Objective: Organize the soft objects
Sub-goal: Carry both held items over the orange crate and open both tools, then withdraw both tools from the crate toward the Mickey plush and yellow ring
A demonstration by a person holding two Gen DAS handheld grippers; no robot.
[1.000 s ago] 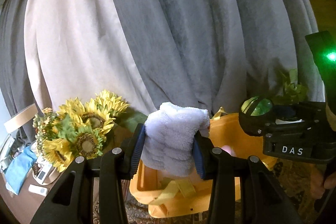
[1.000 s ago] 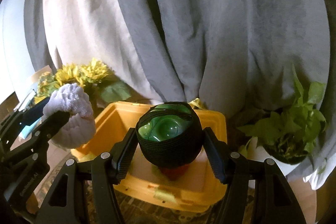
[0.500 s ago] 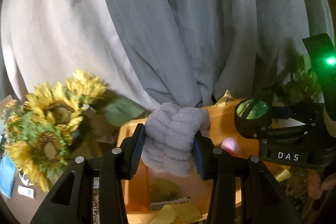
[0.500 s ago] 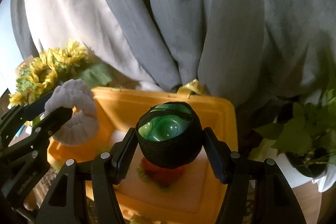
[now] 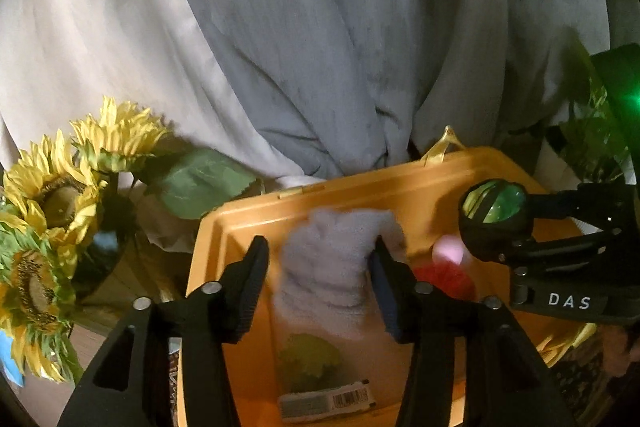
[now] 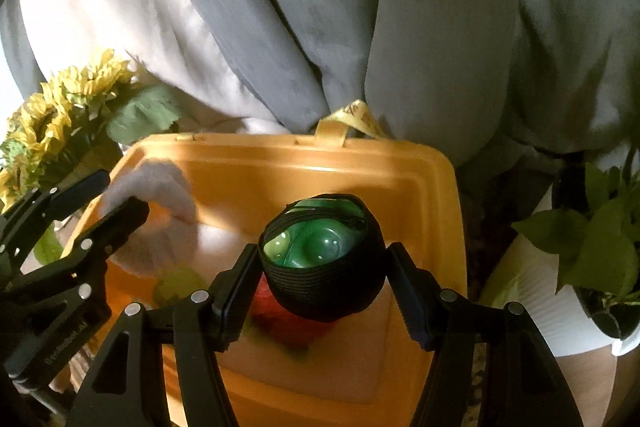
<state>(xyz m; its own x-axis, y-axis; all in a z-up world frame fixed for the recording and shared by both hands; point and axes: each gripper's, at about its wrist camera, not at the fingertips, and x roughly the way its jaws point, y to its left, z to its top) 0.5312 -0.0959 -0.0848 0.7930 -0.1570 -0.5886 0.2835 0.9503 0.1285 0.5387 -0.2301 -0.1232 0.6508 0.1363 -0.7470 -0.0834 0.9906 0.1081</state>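
Grey and cream curtains [image 5: 320, 27] behind, in heavy soft folds across the upper frame; papery sunflowers [image 5: 60, 195] at left. Lower down, orange bin [image 5: 360, 183]: smooth hard plastic with rounded corners, filling far more of both views than a second ago, with both grippers now lower over it.

Left gripper [image 5: 318, 267] opening, fingers [image 5: 256, 267] spreading. Left pad already clear of the fluffy lavender cloth [image 5: 332, 267], right pad touching it. Cloth plush, ridged and blurred, at centre frame over the bin's inside. Probably a release under way, with this item as good as sorted.

Right gripper [image 6: 322, 279] clamped as before on the glossy green ball [image 6: 320, 247], wrapped in a black ribbed band and held mid-frame above the bin. Likely next to drop.

Already inside: something red [image 6: 288, 323], something pink [image 5: 448, 251].
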